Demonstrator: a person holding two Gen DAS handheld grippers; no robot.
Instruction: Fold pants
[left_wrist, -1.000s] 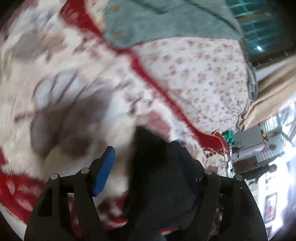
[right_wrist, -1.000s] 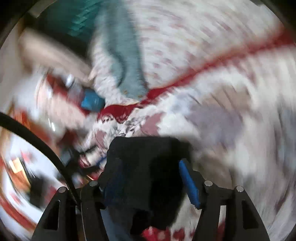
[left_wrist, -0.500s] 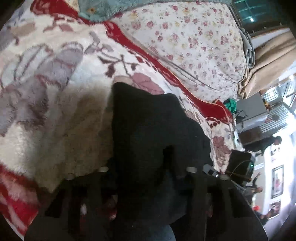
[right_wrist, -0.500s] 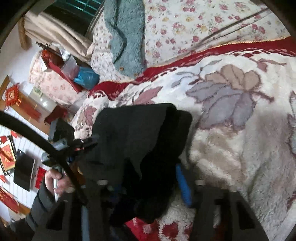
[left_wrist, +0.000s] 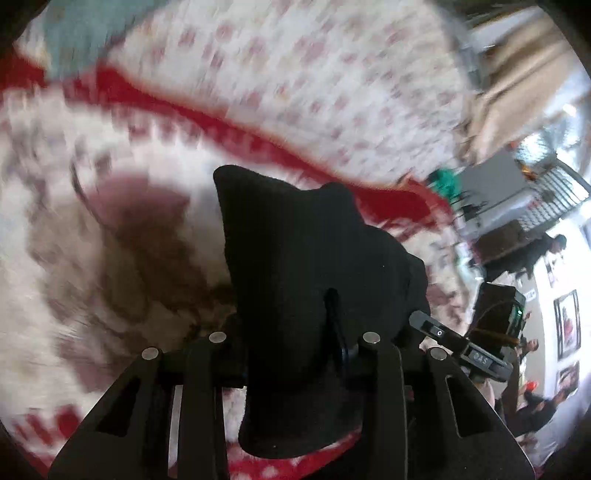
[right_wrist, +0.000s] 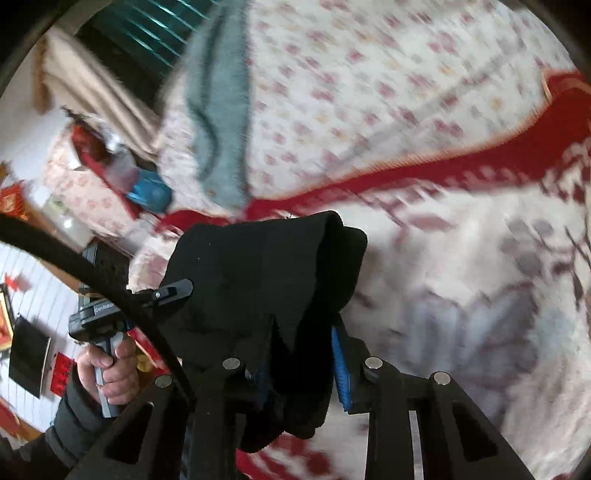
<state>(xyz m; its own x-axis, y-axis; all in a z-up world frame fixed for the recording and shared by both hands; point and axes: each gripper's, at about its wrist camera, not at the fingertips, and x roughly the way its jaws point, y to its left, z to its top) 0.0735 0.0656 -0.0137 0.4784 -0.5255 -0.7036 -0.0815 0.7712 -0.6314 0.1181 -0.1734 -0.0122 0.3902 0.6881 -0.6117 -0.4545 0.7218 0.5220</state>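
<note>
- Over the bed, we hold the black pants (left_wrist: 303, 266) bunched between both tools, above a plush blanket (left_wrist: 122, 236) patterned in white, red and grey-brown leaves.
- Our left gripper (left_wrist: 295, 354) is clamped on the pants: dark fabric fills the gap between its two black arms, rises in a peaked fold ahead of it and droops below it. Its pads are buried in the cloth, so we cannot make them out.
- Our right gripper (right_wrist: 301, 369) is likewise closed on the pants (right_wrist: 266, 273); a blue pad (right_wrist: 341, 373) shows on its right finger, pressed against the hanging fabric, and the left finger is hidden behind the cloth.
- From the right wrist view, the pants form a thick doubled roll whose upper edge curls over towards the right, with loose layers dangling between the fingers.
- From that same view, the left gripper (right_wrist: 173, 290) appears at the pants' left edge, its handle held in our left hand (right_wrist: 110, 373). A black cable (right_wrist: 92, 280) crosses in front of it.
- Beyond the blanket lies a white quilt with small red flowers (right_wrist: 369, 96), with a grey-blue fuzzy throw (right_wrist: 218, 110) draped over it.
- Both views are smeared with motion blur, so the finer details of the bedding cannot be read.
- At the right of the left wrist view, the other gripper's body (left_wrist: 495, 317) sits just beside the pants.
</note>
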